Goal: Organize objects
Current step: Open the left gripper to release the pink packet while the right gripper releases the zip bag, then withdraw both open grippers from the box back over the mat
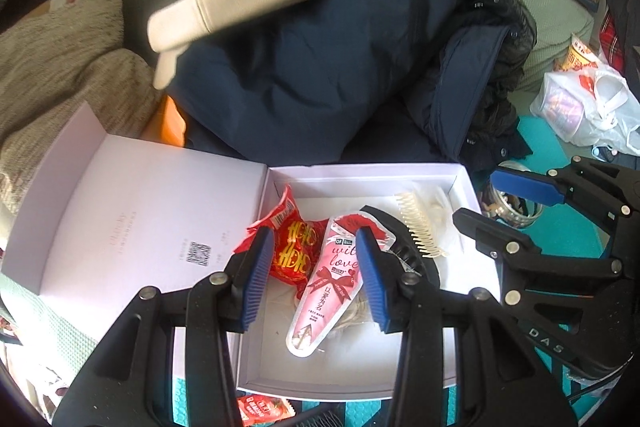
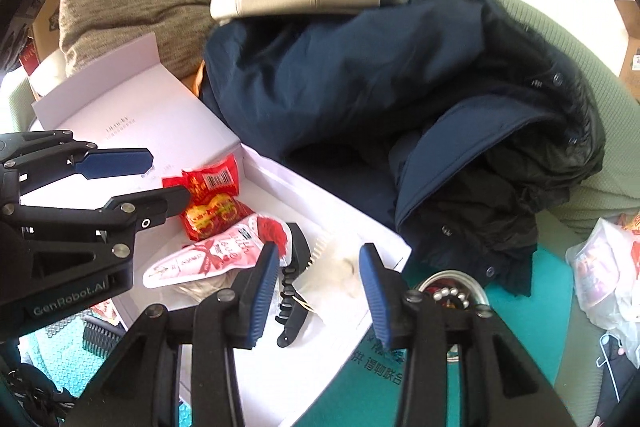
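Claws (image 1: 316,279) apart above box rim (image 1: 360,169)

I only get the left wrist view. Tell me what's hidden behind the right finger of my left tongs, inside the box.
Observer: A black claw clip lies loose in the white box, beside the pink pouch.
Operator: Report the right tongs from their own camera.
Observer: The right tongs are open, with nothing between the pads.
Operator: Describe the tin behind them.
Observer: The round metal tin sits outside the box and holds pearl-like beads.
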